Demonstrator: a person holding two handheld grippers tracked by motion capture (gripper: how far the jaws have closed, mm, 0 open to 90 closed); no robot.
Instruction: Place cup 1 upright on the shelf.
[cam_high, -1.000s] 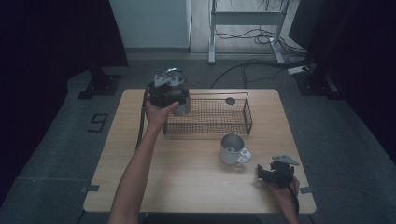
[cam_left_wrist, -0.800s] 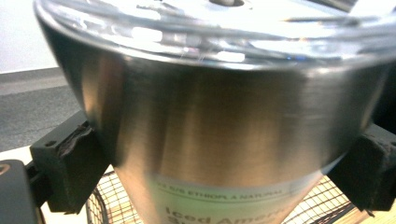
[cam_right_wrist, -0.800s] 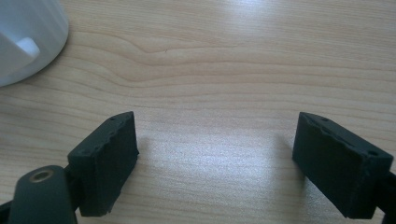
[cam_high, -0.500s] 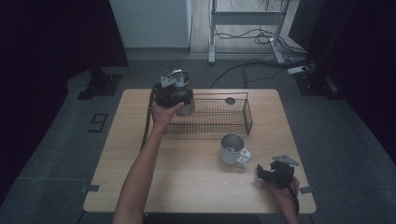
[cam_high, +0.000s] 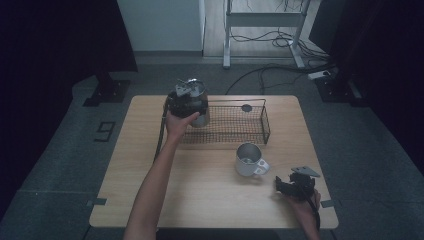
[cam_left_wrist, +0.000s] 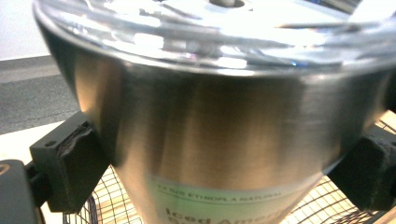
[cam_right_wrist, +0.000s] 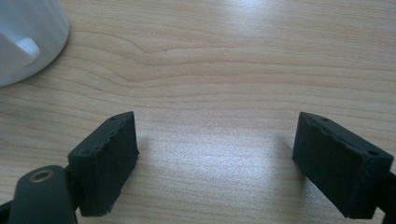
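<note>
A steel tumbler (cam_left_wrist: 224, 130) with a clear lid and a printed label is clamped between the pads of my left gripper (cam_left_wrist: 222, 168). In the high view the left gripper (cam_high: 186, 100) holds this tumbler (cam_high: 201, 118) over the left end of a black wire basket (cam_high: 264, 120). Whether the tumbler rests on the basket floor I cannot tell. A white mug (cam_high: 248, 159) stands on the table in front of the basket. My right gripper (cam_high: 279, 186) lies near the table's front right, its jaws (cam_right_wrist: 217, 163) spread wide over bare wood with nothing between them. The mug (cam_right_wrist: 23, 37) is at its upper left.
A small dark round object (cam_high: 246, 107) lies in the basket's far part. The wooden table (cam_high: 150, 200) has bare room at its left and front. Beyond the far edge are a desk frame (cam_high: 260, 20) and cables on the floor.
My left gripper has carried the tumbler a little to the right and downward at the basket's left end. The right gripper has kept still.
</note>
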